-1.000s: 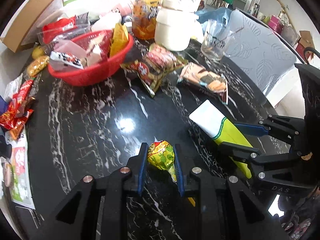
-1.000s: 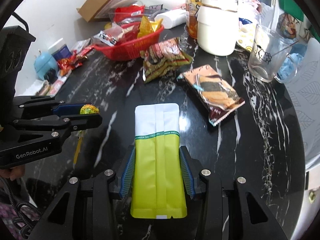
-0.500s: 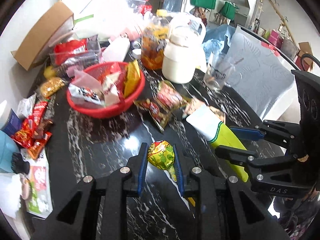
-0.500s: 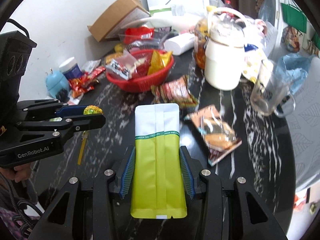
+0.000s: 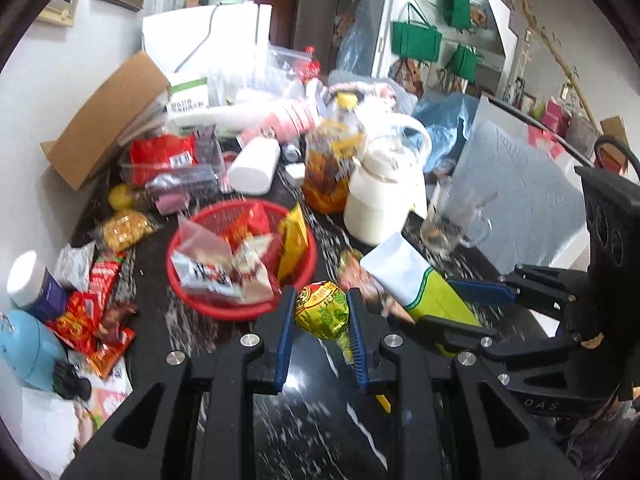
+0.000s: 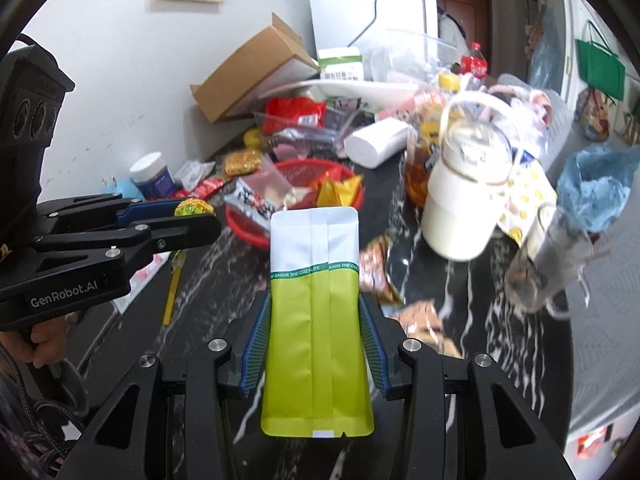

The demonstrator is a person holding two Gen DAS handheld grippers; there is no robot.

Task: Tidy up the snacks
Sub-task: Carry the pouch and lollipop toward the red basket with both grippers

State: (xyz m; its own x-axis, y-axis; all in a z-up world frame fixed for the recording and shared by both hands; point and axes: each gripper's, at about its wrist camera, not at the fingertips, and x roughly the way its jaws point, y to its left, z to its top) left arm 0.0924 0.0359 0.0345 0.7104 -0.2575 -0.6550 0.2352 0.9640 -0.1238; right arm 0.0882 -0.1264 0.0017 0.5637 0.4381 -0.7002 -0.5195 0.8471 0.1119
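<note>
A black table [image 5: 224,344] with white streaks stands by a white wall and is full of stuff. Up close, the left gripper [image 5: 322,314] squeezes a round candy [image 5: 322,310] in a yellow and green wrapper, held up in the air over the table. Right beside it, the right gripper [image 6: 316,320] holds a long green and white packet [image 6: 316,300] by its sides, also lifted off the table. A bit farther away sits a red basket [image 5: 240,310] with snack bags inside. More snack packs lie loose around it. Behind the basket are a white jug [image 5: 380,200], a glass mug [image 5: 456,220] and a brown cardboard box [image 5: 104,120].
</note>
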